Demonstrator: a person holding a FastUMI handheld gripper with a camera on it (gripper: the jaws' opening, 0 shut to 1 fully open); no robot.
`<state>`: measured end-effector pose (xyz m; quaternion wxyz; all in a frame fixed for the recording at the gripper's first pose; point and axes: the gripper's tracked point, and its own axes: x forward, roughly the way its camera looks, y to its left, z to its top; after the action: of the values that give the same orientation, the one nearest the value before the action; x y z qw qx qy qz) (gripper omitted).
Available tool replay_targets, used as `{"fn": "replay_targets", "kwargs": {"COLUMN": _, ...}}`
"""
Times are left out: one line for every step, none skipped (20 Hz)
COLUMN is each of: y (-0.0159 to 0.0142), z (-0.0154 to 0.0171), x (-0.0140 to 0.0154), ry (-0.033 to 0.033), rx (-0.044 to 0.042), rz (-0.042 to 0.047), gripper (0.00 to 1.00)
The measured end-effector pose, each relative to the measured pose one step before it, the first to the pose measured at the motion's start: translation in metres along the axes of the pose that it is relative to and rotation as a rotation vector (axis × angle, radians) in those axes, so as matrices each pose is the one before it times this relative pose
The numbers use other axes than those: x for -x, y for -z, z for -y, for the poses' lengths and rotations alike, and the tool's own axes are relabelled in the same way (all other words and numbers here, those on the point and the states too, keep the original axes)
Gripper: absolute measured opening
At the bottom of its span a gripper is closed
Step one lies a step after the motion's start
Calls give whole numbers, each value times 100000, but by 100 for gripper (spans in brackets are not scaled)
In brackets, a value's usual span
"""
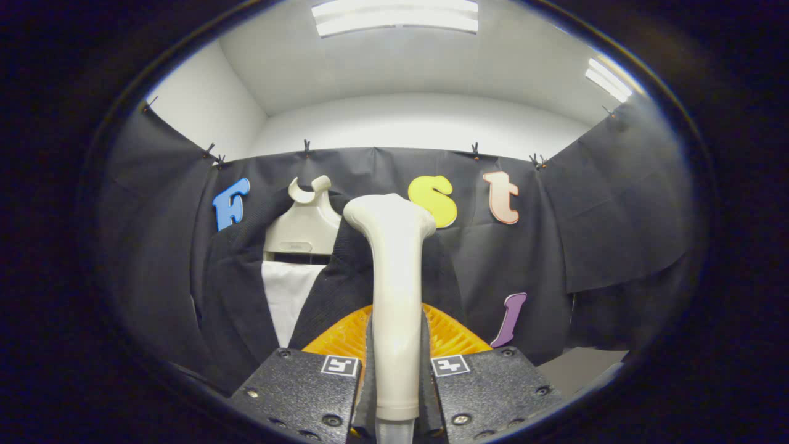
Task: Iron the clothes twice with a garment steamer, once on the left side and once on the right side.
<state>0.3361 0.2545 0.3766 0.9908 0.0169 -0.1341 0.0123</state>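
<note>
Fisheye view from on the gripper (396,345), facing forward along its fingers toward the booth's far wall.

Rides low and just behind the two fingers (302,385), which sit nearest at the bottom, closed on the handle of the garment steamer (394,290) rising straight ahead between them. Looks level to slightly upward: takes in the dark jacket (237,290) on its pale hanger (303,225) close ahead and a little left, the black cloth wall (592,228) far behind and wrapping both sides, then white wall and ceiling lights (394,15) above. Very near the steamer, near the garment.
</note>
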Motion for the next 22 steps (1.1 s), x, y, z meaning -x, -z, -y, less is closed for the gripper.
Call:
{"fn": "replay_targets", "kwargs": {"y": 66, "z": -145, "x": -240, "ry": 1035, "rx": 366, "rz": 398, "gripper": 30}}
{"fn": "replay_targets", "kwargs": {"y": 116, "z": 174, "x": -187, "ry": 1709, "rx": 1313, "rz": 530, "gripper": 30}}
{"fn": "replay_targets", "kwargs": {"y": 313, "z": 100, "x": -33, "ry": 1456, "rx": 1361, "rz": 349, "gripper": 30}}
{"fn": "replay_targets", "kwargs": {"y": 330, "z": 12, "x": -37, "ry": 942, "rx": 621, "rz": 63, "gripper": 30}}
{"fn": "replay_targets", "kwargs": {"y": 529, "z": 125, "x": -89, "ry": 1100, "rx": 657, "rz": -222, "gripper": 30}}
{"fn": "replay_targets", "kwargs": {"y": 492, "z": 29, "x": -79, "ry": 149, "rx": 998, "rz": -759, "gripper": 30}}
{"fn": "replay_targets", "kwargs": {"y": 708, "z": 20, "x": 182, "ry": -896, "rx": 671, "rz": -1186, "gripper": 30}}
{"fn": "replay_targets", "kwargs": {"y": 721, "z": -60, "x": 228, "ry": -1608, "rx": 402, "rz": -1052, "gripper": 30}}
{"fn": "replay_targets", "kwargs": {"y": 601, "z": -478, "x": 1138, "ry": -1305, "rx": 485, "rz": -823, "gripper": 30}}
{"fn": "replay_targets", "kwargs": {"y": 371, "z": -409, "x": 937, "ry": -774, "rx": 892, "rz": -261, "gripper": 30}}
{"fn": "replay_targets", "kwargs": {"y": 52, "z": -274, "x": 562, "ry": -613, "rx": 1417, "rz": -141, "gripper": 30}}
{"fn": "replay_targets", "kwargs": {"y": 134, "z": -264, "x": 599, "ry": -363, "rx": 1155, "rz": 184, "gripper": 30}}
{"fn": "replay_targets", "kwargs": {"y": 235, "z": -122, "x": 504, "ry": -318, "rx": 1080, "rz": 104, "gripper": 30}}
{"fn": "replay_targets", "kwargs": {"y": 321, "z": -158, "x": 249, "ry": -276, "rx": 1008, "rz": -396, "gripper": 30}}
{"fn": "replay_targets", "kwargs": {"y": 497, "z": -50, "x": 450, "ry": -361, "rx": 895, "rz": -763, "gripper": 30}}
{"fn": "replay_targets", "kwargs": {"y": 634, "z": -141, "x": 386, "ry": -235, "rx": 790, "rz": -1068, "gripper": 30}}
{"fn": "replay_targets", "kwargs": {"y": 802, "z": -93, "x": 354, "ry": -214, "rx": 778, "rz": -1591, "gripper": 30}}
{"fn": "replay_targets", "kwargs": {"y": 639, "z": -146, "x": 215, "ry": -464, "rx": 392, "rz": -1465, "gripper": 30}}
{"fn": "replay_targets", "kwargs": {"y": 574, "z": -141, "x": 198, "ry": -872, "rx": -28, "rz": -1262, "gripper": 30}}
{"fn": "replay_targets", "kwargs": {"y": 633, "z": -62, "x": 55, "ry": -107, "rx": 309, "rz": -1295, "gripper": 30}}
{"fn": "replay_targets", "kwargs": {"y": 833, "z": 227, "x": 187, "ry": 242, "rx": 1261, "rz": -1826, "gripper": 30}}
{"fn": "replay_targets", "kwargs": {"y": 704, "z": -2, "x": 141, "ry": -165, "rx": 551, "rz": -1433, "gripper": 30}}
